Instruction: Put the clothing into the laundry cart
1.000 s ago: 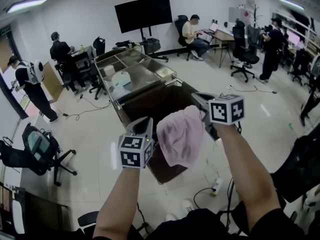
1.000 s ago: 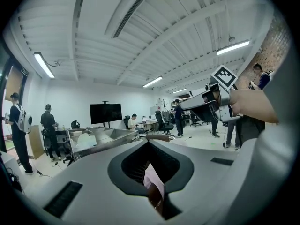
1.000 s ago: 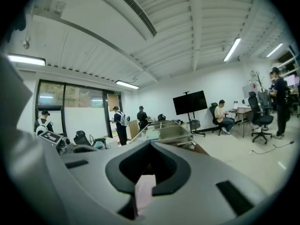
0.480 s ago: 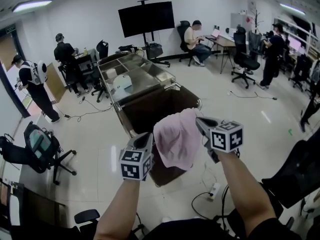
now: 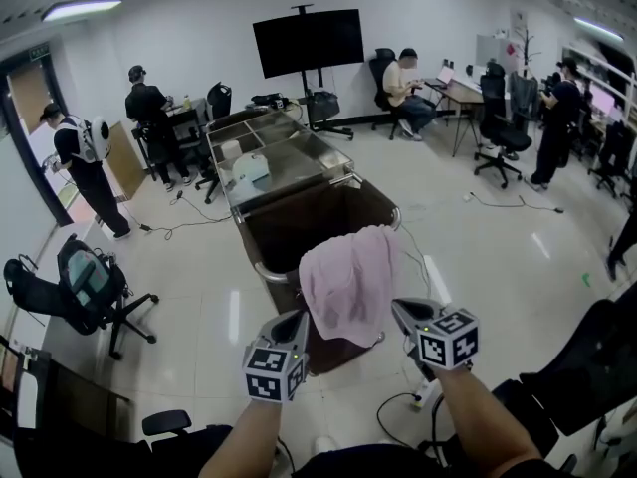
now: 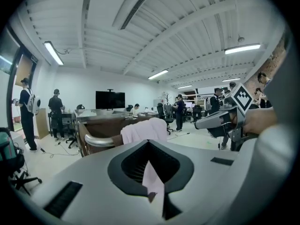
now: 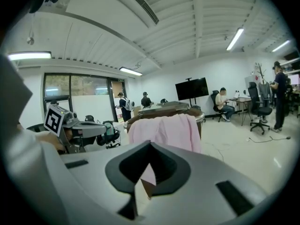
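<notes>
Pale, glossy floor (image 5: 229,267) all around, and parked on it is the brown laundry cart (image 5: 299,225) with its metal rim. A pink garment (image 5: 343,282) hangs draped over the near rim. Butted against the cart's far end is a steel worktop (image 5: 289,152) with a white bundle (image 5: 249,167) on it. Also on the floor: an office chair (image 5: 85,292) to the left, loose cables (image 5: 184,217) and a power strip (image 5: 428,391).

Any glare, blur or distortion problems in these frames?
Head view: heavy fisheye, walls bow; glare streaks on the floor; pink cloth sharp. Left gripper view: black vignette at the corners, light strip blown out. Right gripper view: same vignette, light panel blown out, laundry cart readable.
</notes>
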{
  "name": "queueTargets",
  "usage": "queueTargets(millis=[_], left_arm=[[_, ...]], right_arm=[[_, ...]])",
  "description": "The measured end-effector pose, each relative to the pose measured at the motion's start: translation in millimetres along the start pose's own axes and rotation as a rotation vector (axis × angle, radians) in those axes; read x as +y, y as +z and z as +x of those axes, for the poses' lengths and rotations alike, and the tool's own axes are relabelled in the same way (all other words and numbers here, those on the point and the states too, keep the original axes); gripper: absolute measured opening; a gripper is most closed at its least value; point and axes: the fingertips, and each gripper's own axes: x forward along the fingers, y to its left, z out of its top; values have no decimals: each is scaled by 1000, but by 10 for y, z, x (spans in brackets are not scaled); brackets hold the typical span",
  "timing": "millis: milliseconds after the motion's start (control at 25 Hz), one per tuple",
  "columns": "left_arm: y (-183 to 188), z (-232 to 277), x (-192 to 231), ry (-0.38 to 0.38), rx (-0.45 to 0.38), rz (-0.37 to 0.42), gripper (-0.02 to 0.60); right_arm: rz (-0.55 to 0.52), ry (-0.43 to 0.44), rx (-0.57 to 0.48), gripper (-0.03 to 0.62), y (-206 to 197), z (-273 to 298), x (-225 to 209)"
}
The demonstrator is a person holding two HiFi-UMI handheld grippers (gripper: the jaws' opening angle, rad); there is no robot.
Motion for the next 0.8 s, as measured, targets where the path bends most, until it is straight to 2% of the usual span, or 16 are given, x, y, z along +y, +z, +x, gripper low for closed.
queueTargets(millis=[160,320,800], left_arm=[[-341,-75,-123,3,45,-27,0],[-533,-130,-206,0,72,-27,0],[-512,-45,-291,-4,90,-1,0]], right_arm=[[40,17,46,2,-379,-103,9],[84,22,71,2,-647,-147,-9],[71,29,44,2,-608,-145,37]])
